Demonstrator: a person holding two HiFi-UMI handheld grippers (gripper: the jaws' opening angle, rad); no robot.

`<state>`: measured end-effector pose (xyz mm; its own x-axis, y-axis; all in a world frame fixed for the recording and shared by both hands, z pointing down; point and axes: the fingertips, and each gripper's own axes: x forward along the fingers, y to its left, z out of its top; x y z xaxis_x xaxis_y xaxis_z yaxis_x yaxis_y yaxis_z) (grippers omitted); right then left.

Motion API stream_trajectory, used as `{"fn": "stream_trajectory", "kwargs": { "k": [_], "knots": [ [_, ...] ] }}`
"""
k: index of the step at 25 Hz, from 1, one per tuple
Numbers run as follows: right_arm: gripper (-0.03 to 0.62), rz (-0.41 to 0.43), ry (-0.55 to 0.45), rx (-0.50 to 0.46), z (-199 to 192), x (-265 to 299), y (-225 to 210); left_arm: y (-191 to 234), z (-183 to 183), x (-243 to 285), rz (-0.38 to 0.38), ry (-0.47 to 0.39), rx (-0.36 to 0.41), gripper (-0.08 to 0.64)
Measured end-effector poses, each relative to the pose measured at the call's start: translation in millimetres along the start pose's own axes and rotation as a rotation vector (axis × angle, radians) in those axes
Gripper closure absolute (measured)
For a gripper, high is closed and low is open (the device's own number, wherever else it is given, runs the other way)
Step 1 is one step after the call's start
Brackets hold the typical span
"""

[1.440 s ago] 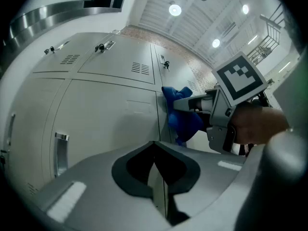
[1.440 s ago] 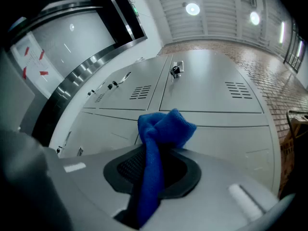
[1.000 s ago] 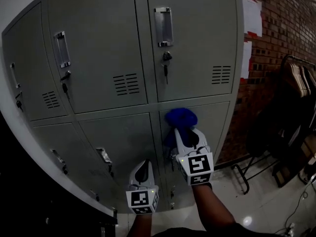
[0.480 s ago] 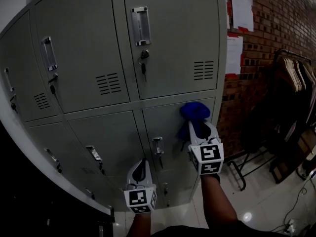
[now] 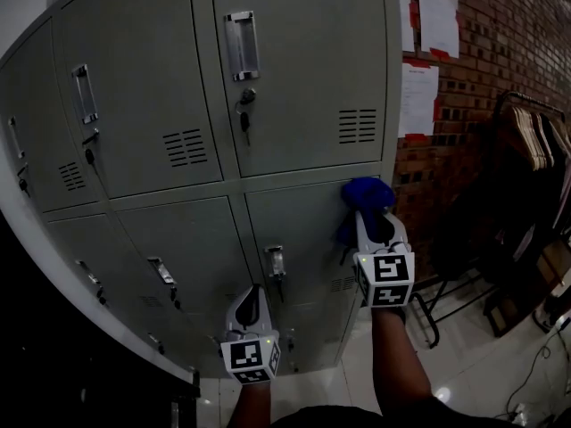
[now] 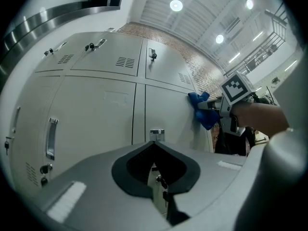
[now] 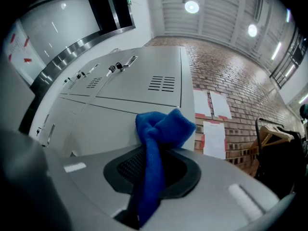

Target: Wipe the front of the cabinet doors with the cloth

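Blue cloth [image 5: 366,193], clamped in the right tool [image 5: 373,221], lies against the lower cabinet door [image 5: 303,226]; left tool [image 5: 253,294] closed, empty.

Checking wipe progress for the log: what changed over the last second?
The right claw, shut on the blue cloth, slid rightward across the lower right door to its right edge. The left claw stayed low, shut and empty; nothing was let go.

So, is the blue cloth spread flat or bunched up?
Bunched: the blue fabric cloth is a crumpled wad clamped in the right gripper, not spread flat.
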<state>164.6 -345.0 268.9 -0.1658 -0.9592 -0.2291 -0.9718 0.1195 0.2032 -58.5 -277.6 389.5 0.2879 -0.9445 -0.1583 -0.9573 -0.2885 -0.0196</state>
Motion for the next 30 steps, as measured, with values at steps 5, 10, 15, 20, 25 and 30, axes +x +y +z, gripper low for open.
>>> {"fn": "stream_trajectory", "kwargs": {
  "k": [5,10,15,20,25,30],
  "knots": [
    [0.525,-0.025,0.000,0.028,-5,-3,-12,-8,0,2,-0.009,0.003,0.011,0.543],
    [0.523,-0.033,-0.016,0.038,-2,-7,-5,-4,3,0,-0.002,0.000,0.023,0.543],
    [0.523,0.068,-0.037,0.033,-7,-19,55,8,-4,-5,0.009,0.016,0.021,0.543],
    [0.523,0.196,-0.015,0.014,-17,-16,130,24,-3,-12,0.003,0.023,0.039,0.543],
    [0.522,0.281,-0.003,0.006,-18,-10,177,47,-5,-20,0.022,0.039,0.040,0.543],
    [0.523,0.303,0.042,0.013,-30,1,204,66,1,-26,0.033,0.029,0.045,0.543]
  ]
}}
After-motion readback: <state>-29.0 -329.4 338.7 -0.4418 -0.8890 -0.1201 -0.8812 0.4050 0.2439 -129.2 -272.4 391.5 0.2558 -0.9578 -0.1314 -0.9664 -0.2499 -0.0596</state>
